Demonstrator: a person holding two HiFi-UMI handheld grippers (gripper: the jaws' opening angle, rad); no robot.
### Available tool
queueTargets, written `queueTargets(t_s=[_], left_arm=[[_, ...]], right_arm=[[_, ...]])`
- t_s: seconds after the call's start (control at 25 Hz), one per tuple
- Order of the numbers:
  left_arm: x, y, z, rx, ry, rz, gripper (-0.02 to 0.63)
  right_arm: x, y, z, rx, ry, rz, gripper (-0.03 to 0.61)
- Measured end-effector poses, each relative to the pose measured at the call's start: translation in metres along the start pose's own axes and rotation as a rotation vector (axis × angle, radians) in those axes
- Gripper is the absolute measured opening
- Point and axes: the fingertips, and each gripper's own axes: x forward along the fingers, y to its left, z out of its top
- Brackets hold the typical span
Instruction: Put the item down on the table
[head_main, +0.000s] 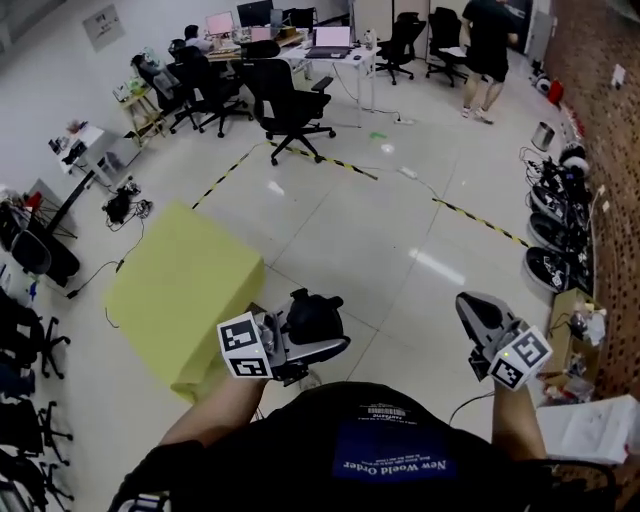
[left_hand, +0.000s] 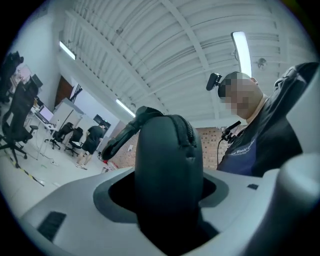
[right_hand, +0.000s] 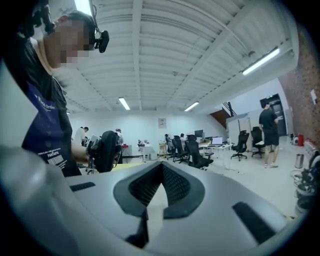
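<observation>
Black zippered fabric pouch (left_hand: 167, 165) is clamped in left tool (head_main: 322, 345), right of yellow worktop (head_main: 180, 280); if released early, a drop to the floor is risked. Right tool (right_hand: 161, 172) is closed, empty.

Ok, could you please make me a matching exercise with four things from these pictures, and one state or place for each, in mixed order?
1 left gripper
2 right gripper
3 black zipped case
4 yellow table

a jaws together, nothing between them
b stands on the floor, at the person's left
c clamped on a thing
d held in the air between two jaws

Pairs: 1-c, 2-a, 3-d, 4-b.
</observation>
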Motion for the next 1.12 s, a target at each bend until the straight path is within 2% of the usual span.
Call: queueTargets(t_s=[0.4,0.6,0.88,1.12], left_arm=[[-0.128,0.092,0.082,0.042,-0.081,0.139,0.307],[-0.197,0.127,0.106,0.072,-0.131,0.217,0.307],[-0.305,0.153,0.133,0.109,-0.208,0.441,0.307],[-0.387,0.159,0.141,0.142,-0.269,0.686,0.307]], right_arm=[[0.200,0.041,0.042,-0.038,0.028,0.183,-0.012],[0.293,0.066,0.047,-0.063,0.039,0.276,-0.012],[0.419,0.130,0.054,-0.105,0.065,0.509,-0.012],[0.521,0.189,0.058,-0.085,0.065,0.736,-0.012]])
